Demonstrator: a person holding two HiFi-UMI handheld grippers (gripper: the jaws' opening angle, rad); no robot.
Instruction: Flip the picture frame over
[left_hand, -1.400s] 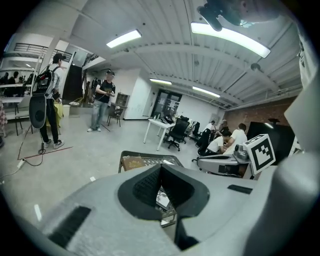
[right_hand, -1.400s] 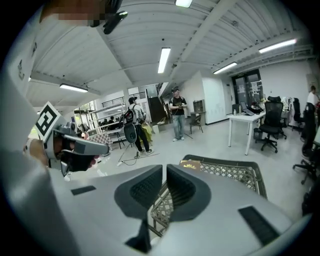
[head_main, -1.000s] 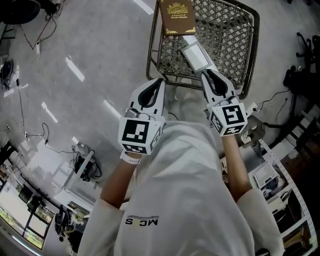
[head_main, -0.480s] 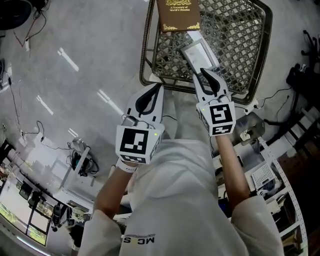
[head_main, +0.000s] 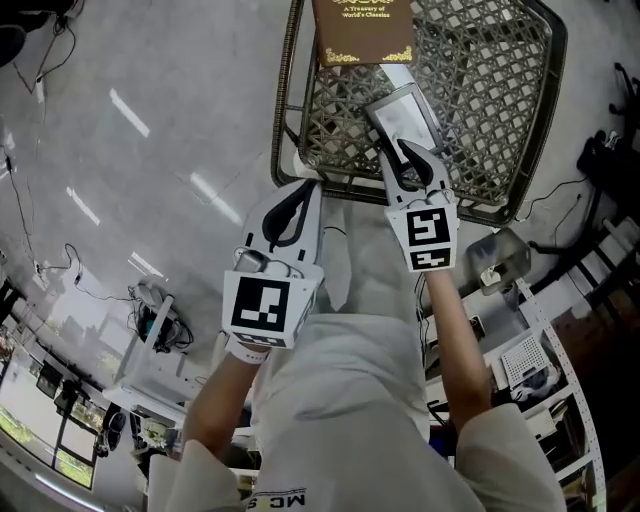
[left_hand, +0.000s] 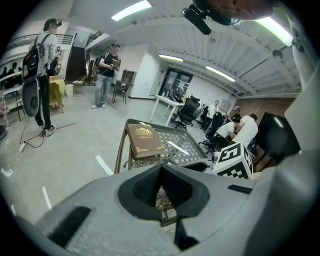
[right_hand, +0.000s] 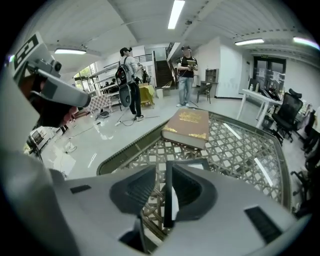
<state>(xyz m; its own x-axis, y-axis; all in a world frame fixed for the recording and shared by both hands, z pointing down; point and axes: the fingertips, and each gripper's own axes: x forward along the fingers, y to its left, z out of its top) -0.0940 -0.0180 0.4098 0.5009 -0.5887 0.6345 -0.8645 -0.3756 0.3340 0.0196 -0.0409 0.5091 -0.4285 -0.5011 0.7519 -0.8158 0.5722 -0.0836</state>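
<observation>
A picture frame (head_main: 403, 113) with a dark border lies on the lattice table (head_main: 286, 110), below a brown book (head_main: 362, 28). My right gripper (head_main: 405, 152) is at the frame's near end. In the right gripper view the frame's edge (right_hand: 167, 200) stands between the jaws of that gripper (right_hand: 166, 166), close against the right one with a gap to the left one. Its jaws are opening. My left gripper (head_main: 303, 188) is shut and holds nothing, just short of the table's near rim. Its tips meet in the left gripper view (left_hand: 161, 168), with the book (left_hand: 144, 141) beyond.
The book (right_hand: 187, 127) takes up the table's far left part. Grey floor with cables (head_main: 150, 310) lies to the left, and shelving (head_main: 550, 350) stands to the right. Two people (right_hand: 131, 82) stand some way behind the table, and office chairs (left_hand: 189, 109) stand further back.
Both grippers have sunk toward the table top. The right gripper's jaws have spread wider around the frame's near end. The left gripper stays shut.
</observation>
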